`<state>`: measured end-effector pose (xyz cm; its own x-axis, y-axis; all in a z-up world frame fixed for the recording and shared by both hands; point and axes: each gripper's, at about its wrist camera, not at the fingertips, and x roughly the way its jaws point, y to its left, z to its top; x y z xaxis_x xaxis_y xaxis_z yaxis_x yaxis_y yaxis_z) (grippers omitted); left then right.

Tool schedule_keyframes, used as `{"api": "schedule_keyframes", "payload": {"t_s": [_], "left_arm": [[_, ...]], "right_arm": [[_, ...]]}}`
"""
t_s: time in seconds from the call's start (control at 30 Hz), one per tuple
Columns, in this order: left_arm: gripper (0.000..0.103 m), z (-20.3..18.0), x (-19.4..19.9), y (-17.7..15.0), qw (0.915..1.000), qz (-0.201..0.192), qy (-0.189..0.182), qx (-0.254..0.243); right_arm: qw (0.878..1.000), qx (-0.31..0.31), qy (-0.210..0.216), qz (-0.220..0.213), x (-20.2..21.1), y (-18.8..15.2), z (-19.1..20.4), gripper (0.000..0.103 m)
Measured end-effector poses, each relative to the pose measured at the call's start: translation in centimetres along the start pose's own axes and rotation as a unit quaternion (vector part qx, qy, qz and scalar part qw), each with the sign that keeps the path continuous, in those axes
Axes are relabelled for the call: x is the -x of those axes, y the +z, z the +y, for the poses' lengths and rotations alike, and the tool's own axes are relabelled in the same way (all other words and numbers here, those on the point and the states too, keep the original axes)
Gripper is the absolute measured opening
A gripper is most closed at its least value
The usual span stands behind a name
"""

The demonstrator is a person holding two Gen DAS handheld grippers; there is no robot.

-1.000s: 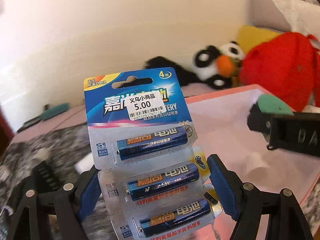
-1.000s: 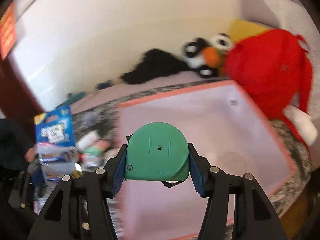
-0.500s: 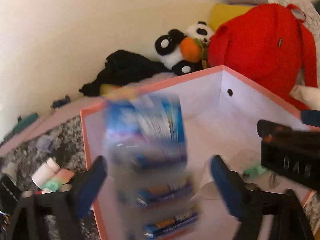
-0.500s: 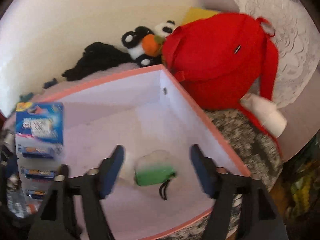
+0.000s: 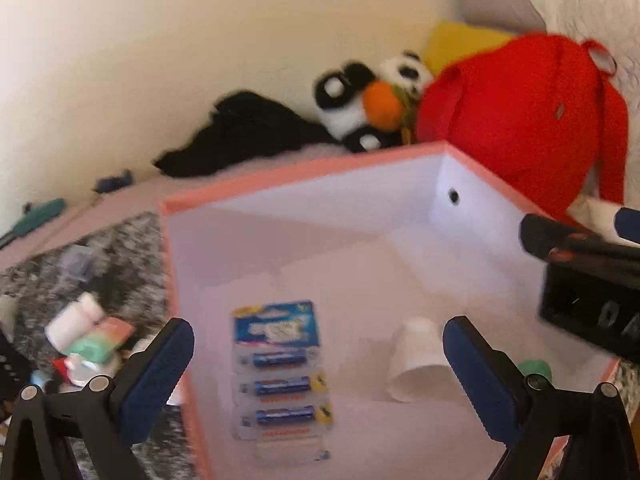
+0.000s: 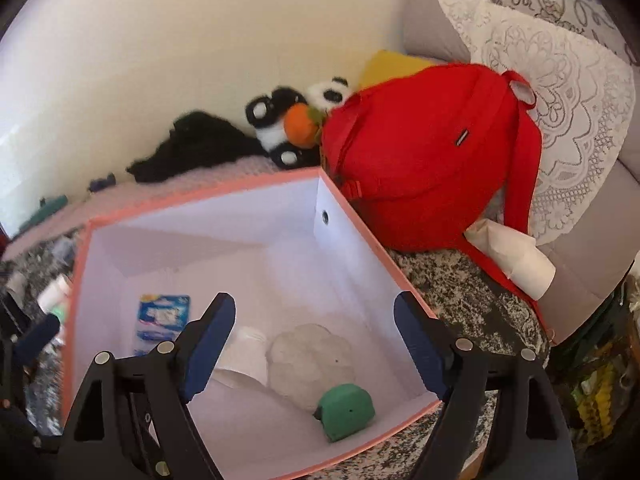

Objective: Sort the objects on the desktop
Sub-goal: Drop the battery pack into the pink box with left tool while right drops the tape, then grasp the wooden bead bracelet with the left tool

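Observation:
A pink-rimmed box point(image 5: 304, 168) with white walls stands on the speckled table; it also shows in the right wrist view point(image 6: 200, 196). Inside lie a blue battery pack point(image 5: 282, 364) point(image 6: 162, 322), a white paper cup point(image 5: 416, 354) point(image 6: 244, 356), a clear plastic lid point(image 6: 312, 360) and a green tape measure point(image 6: 346, 410) point(image 5: 536, 370). My left gripper point(image 5: 318, 376) is open and empty above the box's near left side. My right gripper point(image 6: 314, 344) is open and empty above the box's near right side.
Small bottles and packets point(image 5: 86, 338) lie on the table left of the box. A red backpack point(image 6: 432, 152), a panda plush point(image 6: 292, 120) and black cloth point(image 6: 192, 148) sit behind it by the wall. A tissue roll point(image 6: 516, 256) lies at the right.
My left gripper opened and dropped the battery pack into the box. My right gripper let go of the green tape measure, which now lies on the box floor. Both grippers moved over the box.

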<state>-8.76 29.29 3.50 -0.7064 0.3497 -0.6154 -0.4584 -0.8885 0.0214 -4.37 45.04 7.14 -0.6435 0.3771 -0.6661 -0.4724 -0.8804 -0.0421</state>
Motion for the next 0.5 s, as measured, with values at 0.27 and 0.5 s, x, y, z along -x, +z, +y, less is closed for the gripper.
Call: {"api": "schedule_keyframes", "payload": {"t_s": [0.27,0.5], "left_arm": [[0.103,6.9,4.5,-1.4,0.9975,-0.029,0.046,0.045],[0.103,16.3,5.6,-5.4,0.9882,-0.001,0.113,0.104]], "right_arm": [[0.996,0.022,0.076,-0.047,5.9,0.9,5.6,0.085],[0.980,0.110,0.149,-0.071,11.0,-1.2,16.5,0.086]]}}
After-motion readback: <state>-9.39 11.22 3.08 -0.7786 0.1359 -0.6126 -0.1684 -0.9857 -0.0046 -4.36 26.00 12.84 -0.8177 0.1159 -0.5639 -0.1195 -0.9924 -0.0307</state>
